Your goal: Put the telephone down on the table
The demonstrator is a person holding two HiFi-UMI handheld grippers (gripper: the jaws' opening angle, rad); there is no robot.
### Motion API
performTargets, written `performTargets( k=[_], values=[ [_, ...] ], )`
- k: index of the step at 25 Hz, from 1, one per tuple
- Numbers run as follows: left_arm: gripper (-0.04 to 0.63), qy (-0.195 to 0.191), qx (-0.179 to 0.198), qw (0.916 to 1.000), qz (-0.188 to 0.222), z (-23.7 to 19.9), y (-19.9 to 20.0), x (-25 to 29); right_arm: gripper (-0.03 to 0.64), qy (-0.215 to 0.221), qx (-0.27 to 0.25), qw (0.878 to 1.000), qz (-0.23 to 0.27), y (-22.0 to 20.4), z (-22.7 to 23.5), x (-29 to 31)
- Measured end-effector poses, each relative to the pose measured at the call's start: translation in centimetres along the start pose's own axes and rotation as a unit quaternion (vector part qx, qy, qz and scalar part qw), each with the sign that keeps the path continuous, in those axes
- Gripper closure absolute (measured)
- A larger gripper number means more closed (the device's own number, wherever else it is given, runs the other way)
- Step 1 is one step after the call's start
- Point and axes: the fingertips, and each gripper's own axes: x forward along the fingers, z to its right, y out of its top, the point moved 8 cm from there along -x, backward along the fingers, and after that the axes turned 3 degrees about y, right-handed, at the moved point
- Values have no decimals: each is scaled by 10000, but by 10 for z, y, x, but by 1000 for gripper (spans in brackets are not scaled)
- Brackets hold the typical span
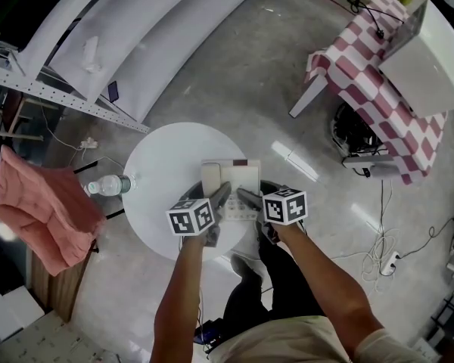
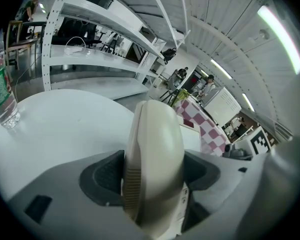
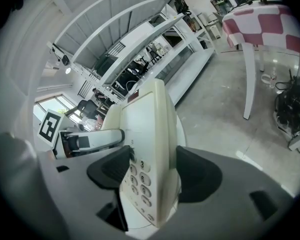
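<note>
A cream telephone [image 1: 231, 181] with a dark red strip along its far edge is held over the near part of the round white table [image 1: 155, 174]. My left gripper [image 1: 221, 197] is shut on its left side, the rounded handset [image 2: 152, 159] filling the space between the dark pads. My right gripper [image 1: 247, 197] is shut on its right side, the keypad [image 3: 137, 181] standing edge-on between its pads. In the right gripper view the left gripper [image 3: 87, 140] shows beyond the phone. Whether the telephone's base touches the tabletop [image 2: 65, 124] I cannot tell.
A water bottle [image 1: 110, 184] with a green label stands at the table's left edge, also in the left gripper view [image 2: 1, 96]. A pink cloth [image 1: 41, 210] lies on a stand to the left. A red-and-white checked table [image 1: 378, 89] and cables are at the right. White shelving runs behind.
</note>
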Motion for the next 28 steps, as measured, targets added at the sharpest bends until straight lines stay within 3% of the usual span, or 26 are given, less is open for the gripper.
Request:
performTargets(
  k=[11,15,21,28],
  values=[
    [262,92,-204,9997,-34,-13,-6,13,334,-200,-152,9995,-165,1,7,15],
    [262,183,-82,9998,-31,-15,-9,18,327,-291,-216,9991,-204,1,10,21],
    [262,330,183,9992,-90,-15,-14,20,305,-598,-858,9939,-341,5,8,25],
    [262,489,439,9978,102,-13,-9,-2,330,-807,-1104,9904,-199,11,0,14]
  ],
)
